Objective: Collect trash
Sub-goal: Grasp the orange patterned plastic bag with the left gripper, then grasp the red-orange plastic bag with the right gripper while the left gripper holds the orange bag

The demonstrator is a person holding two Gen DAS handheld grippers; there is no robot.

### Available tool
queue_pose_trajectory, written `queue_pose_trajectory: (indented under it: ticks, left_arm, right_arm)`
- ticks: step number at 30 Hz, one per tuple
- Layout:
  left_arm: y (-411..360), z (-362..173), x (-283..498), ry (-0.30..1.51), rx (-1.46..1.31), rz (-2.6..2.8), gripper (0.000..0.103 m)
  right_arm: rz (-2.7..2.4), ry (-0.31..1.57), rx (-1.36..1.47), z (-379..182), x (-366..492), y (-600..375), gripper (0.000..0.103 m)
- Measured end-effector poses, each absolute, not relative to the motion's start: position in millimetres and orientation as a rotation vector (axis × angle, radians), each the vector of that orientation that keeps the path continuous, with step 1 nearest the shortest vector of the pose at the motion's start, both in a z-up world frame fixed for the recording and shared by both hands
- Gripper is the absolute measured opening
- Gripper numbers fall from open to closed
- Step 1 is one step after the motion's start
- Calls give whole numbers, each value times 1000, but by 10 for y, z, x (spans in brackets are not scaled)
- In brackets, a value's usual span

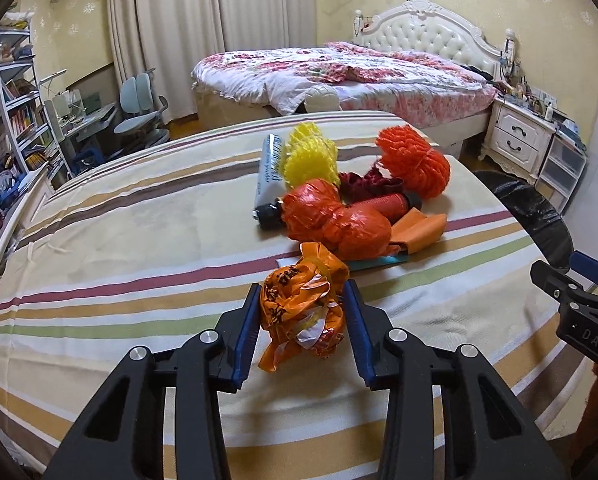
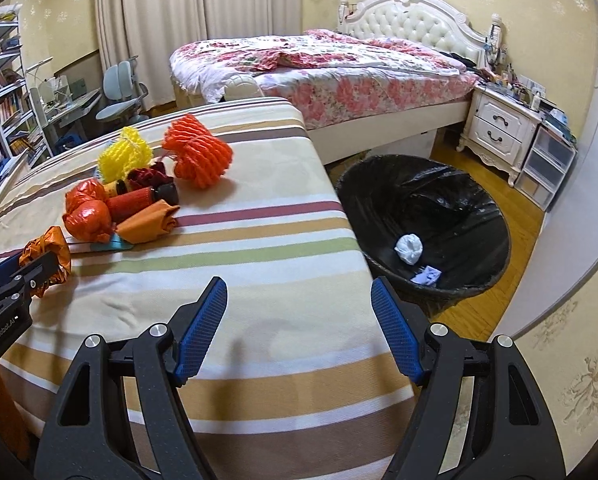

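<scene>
Right now the left gripper [image 1: 302, 322] is clamped on a crumpled orange plastic bag [image 1: 305, 312] at the near edge of the trash pile on the striped worktop [image 1: 119, 240]. Slick film could slip free on the way to the black-lined bin [image 2: 427, 232]. Meanwhile the right gripper [image 2: 299, 316] hovers empty, jaws apart.

My left hand-held gripper [image 1: 301, 322] sits low in the middle of its frame, a crumpled bag [image 1: 305, 312] between its fingers on the counter [image 1: 139, 248]. Above the bag, toward frame centre, lies the trash pile [image 1: 339, 200]. In my right view, the bin [image 2: 427, 216] stands on the floor right of the counter, with the bed [image 2: 319, 68] in the upper frame behind both.
</scene>
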State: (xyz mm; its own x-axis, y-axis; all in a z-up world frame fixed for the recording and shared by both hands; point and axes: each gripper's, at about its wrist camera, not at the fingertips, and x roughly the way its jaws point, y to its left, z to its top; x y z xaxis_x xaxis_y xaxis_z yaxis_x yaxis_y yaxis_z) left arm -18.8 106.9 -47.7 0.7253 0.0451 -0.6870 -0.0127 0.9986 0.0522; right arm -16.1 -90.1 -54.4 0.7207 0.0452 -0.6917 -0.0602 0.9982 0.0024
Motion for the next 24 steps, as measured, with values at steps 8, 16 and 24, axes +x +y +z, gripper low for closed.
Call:
queue_pose_trajectory:
  ticks: [8, 16, 24]
  left_arm:
    - [1445, -402, -211, 726, 16, 128, 41]
    - [1904, -434, -201, 737, -37, 220, 41]
    - [2226, -427, -176, 730, -61, 279, 41]
  right_arm:
    - [155, 754, -64, -455, -78, -481, 73]
    - [263, 735, -129, -366, 33, 36, 73]
    - [335, 740, -176, -362, 176, 462, 73]
